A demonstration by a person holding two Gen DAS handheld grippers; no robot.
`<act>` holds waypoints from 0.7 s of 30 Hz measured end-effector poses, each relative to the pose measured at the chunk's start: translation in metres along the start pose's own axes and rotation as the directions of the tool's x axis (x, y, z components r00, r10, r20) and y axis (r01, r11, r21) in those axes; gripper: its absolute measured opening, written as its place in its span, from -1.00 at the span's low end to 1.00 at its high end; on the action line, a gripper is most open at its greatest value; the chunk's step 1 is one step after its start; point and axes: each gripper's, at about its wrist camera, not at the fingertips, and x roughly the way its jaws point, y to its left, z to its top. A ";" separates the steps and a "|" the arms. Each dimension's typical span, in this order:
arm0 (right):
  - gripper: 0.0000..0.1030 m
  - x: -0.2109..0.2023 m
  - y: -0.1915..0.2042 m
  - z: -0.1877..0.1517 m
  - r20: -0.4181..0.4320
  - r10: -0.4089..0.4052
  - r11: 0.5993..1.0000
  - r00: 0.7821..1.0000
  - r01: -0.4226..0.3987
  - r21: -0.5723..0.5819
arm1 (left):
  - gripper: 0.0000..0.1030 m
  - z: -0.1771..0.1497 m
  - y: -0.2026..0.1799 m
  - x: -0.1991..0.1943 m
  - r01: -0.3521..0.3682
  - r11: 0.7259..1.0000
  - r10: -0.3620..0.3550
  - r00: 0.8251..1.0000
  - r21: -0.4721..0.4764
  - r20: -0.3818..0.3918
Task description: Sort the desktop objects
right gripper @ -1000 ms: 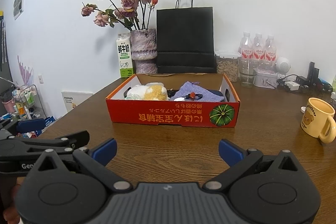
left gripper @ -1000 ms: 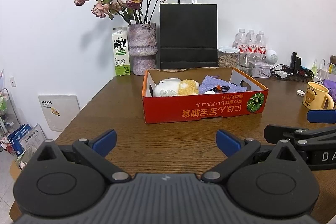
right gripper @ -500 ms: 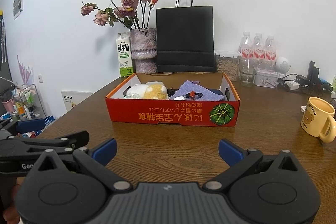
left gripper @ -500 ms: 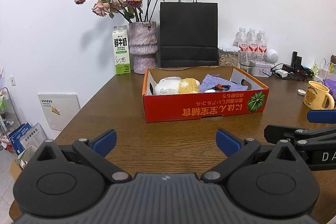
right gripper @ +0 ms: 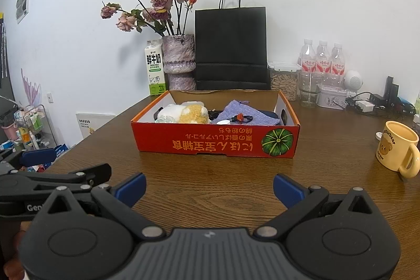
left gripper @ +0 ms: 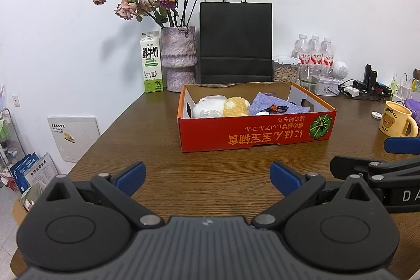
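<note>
Left wrist view: my left gripper sits low over the table with its jaws spread wide and nothing between them, and the right gripper is likewise released and empty. The box lies ahead, at about one o'clock from the left gripper and twelve o'clock from the right, well apart from both. Its long axis runs across my line of approach, three to nine o'clock. Inside I can see a plush at the left end and a purple cloth to the right (small dark items lie on it, too small to name). A mug stands at two o'clock of the right gripper, so I judge that arm nearer to it.
</note>
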 end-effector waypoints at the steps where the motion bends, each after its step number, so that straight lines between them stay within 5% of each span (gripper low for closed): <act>1: 1.00 0.000 0.000 0.000 0.000 -0.001 1.000 1.000 0.001 0.000 | 1.00 0.000 0.000 0.000 0.000 1.000 0.000 1.000 0.001 0.000; 21: 1.00 0.000 0.000 0.000 -0.002 -0.002 1.000 1.000 0.002 0.000 | 1.00 0.001 -0.001 0.000 0.000 1.000 0.000 1.000 -0.001 -0.005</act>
